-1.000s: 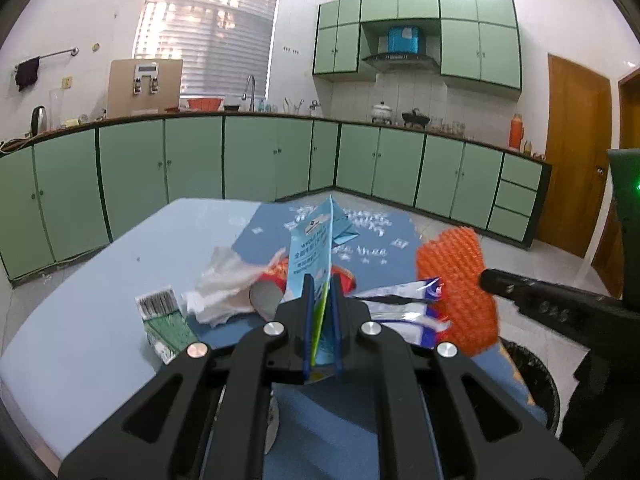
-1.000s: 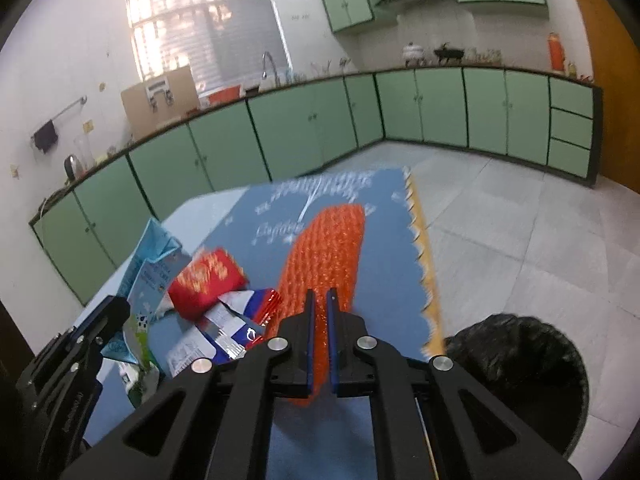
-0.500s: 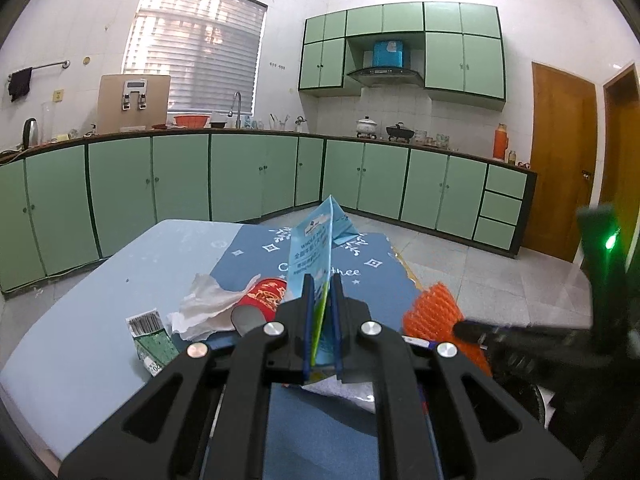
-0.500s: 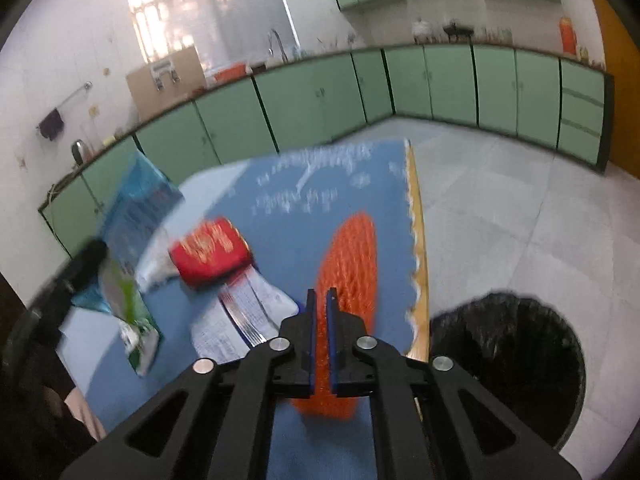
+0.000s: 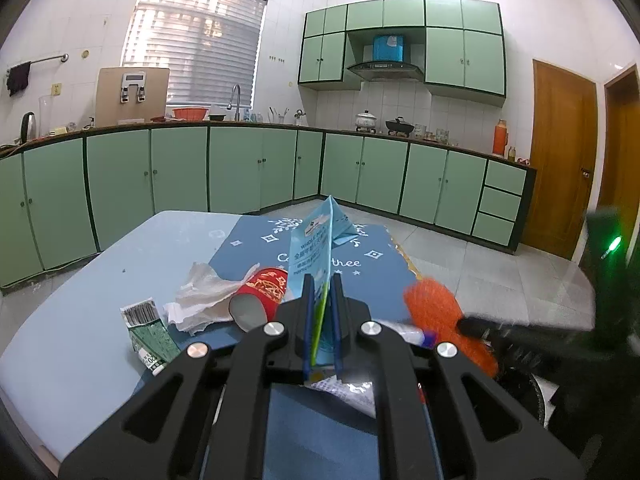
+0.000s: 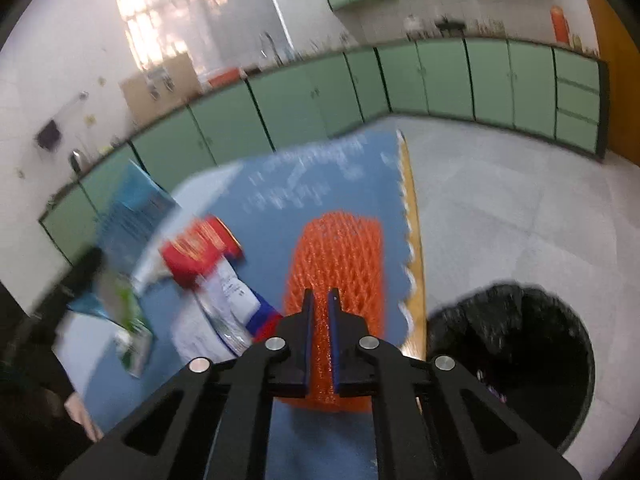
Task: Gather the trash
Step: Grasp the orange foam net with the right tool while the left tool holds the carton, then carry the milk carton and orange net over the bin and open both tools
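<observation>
Left gripper [image 5: 321, 322]: jaws pinching the blue carton [image 5: 316, 264] above the worktop [image 5: 72, 344]. Right gripper [image 6: 321, 330]: jaws pinching the orange foam net [image 6: 336, 256], bin [image 6: 516, 356] at its three o'clock. Risk: springy net slips out, landing beside the bin.

Both tongs are matte black plastic. The left tongs [image 5: 321, 312] have two broad linkage arms with triangular cut-outs, four round silver screw heads across the joints, and thin blue-edged finger plates. The right tongs [image 6: 321, 324] are built alike: black arms, four silver screws, blue-edged fingers. At the right edge of the left view, the other black unit shows a small green light.
</observation>
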`<state>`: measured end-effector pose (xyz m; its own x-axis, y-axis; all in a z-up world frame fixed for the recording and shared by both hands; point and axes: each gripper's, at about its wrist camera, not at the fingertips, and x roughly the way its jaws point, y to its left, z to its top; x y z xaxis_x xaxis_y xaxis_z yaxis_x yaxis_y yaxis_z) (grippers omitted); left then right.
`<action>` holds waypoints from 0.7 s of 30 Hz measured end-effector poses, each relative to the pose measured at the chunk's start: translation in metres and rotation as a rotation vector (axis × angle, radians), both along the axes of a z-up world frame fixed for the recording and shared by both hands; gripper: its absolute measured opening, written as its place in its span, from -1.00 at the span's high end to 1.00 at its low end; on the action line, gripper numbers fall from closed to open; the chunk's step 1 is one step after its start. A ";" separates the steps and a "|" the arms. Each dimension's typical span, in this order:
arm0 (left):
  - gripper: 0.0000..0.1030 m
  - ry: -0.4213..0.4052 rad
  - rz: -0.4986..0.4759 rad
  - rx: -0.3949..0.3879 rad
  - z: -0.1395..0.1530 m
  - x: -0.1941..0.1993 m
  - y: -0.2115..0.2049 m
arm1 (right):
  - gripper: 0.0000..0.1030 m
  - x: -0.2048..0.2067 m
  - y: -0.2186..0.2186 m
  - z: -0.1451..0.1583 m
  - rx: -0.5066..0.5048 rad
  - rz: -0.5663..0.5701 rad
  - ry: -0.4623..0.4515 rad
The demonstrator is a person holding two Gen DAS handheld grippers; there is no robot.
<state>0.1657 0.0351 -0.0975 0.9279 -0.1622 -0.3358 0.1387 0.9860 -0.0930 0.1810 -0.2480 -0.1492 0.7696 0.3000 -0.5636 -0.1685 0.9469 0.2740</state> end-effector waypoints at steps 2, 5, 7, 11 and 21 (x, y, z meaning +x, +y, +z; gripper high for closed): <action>0.87 -0.004 0.000 -0.002 0.001 -0.001 0.001 | 0.88 -0.009 0.001 0.018 0.025 0.019 -0.074; 0.87 -0.010 -0.001 -0.003 0.002 -0.002 0.002 | 0.88 -0.015 0.000 0.034 0.037 0.021 -0.124; 0.87 -0.013 -0.001 -0.005 0.003 -0.003 0.002 | 0.88 -0.019 -0.003 0.042 0.064 0.028 -0.155; 0.87 -0.023 -0.002 -0.010 0.006 -0.006 0.003 | 0.88 -0.028 -0.007 0.057 0.158 0.080 -0.223; 0.87 -0.046 0.016 -0.017 0.014 -0.012 0.011 | 0.88 -0.026 0.014 0.066 0.171 0.153 -0.246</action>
<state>0.1541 0.0465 -0.0838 0.9448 -0.1530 -0.2899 0.1279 0.9864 -0.1035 0.1553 -0.2341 -0.0831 0.8153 0.4965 -0.2980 -0.3858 0.8495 0.3600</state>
